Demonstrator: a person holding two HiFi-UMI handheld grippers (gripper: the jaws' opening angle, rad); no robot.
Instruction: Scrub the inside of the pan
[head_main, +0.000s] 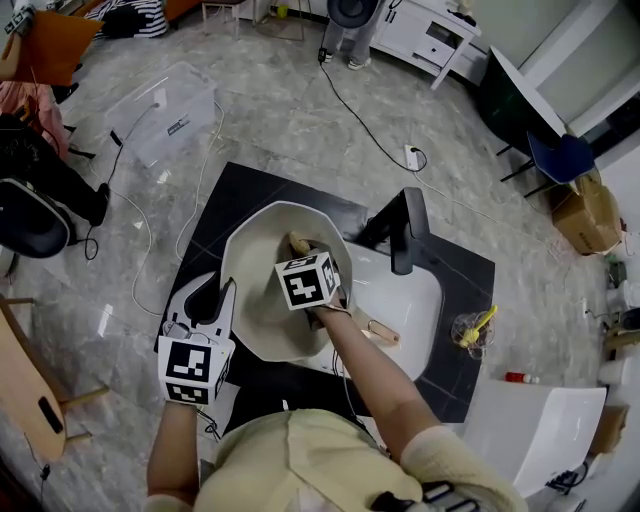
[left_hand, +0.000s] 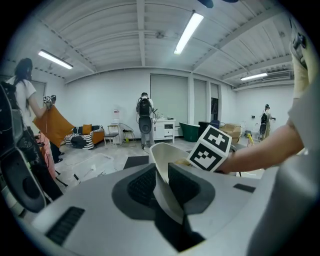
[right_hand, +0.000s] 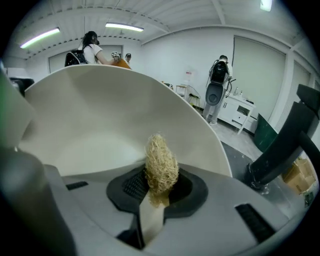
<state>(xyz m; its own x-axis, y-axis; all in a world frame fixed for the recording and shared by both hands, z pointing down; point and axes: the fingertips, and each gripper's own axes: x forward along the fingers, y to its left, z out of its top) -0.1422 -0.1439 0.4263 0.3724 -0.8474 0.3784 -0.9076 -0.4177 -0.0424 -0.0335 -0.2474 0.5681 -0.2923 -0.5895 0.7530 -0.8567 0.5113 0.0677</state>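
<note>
Hazard 1: the left gripper (head_main: 222, 300) holds the pan (head_main: 262, 300) only by its thin rim, with the jaws clenched on the wall edge at the centre of the left gripper view (left_hand: 161, 185). Scrubbing force applied far from this single clamp point could pivot the pan (left_hand: 167, 165) or pull the rim out of the pads. Hazard 2: the right gripper (head_main: 302, 255) has its jaws closed on the flat handle of the brush (right_hand: 161, 167). Side load on the fibre head could twist the handle between the pads. Hazard 3: the black faucet (head_main: 410, 230) stands just right of the pan rim, so a wide stroke could strike it. Location: the pan sits at the centre of the head view, tilted over the left part of the white sink (head_main: 415, 300), which is set in the black tabletop (head_main: 455, 390). Appearance: cream-coloured, deep, with a smooth curved inner wall that fills the upper left of the right gripper view (right_hand: 100, 115). No residue is visible. Contact between brush head and wall cannot be confirmed.
</note>
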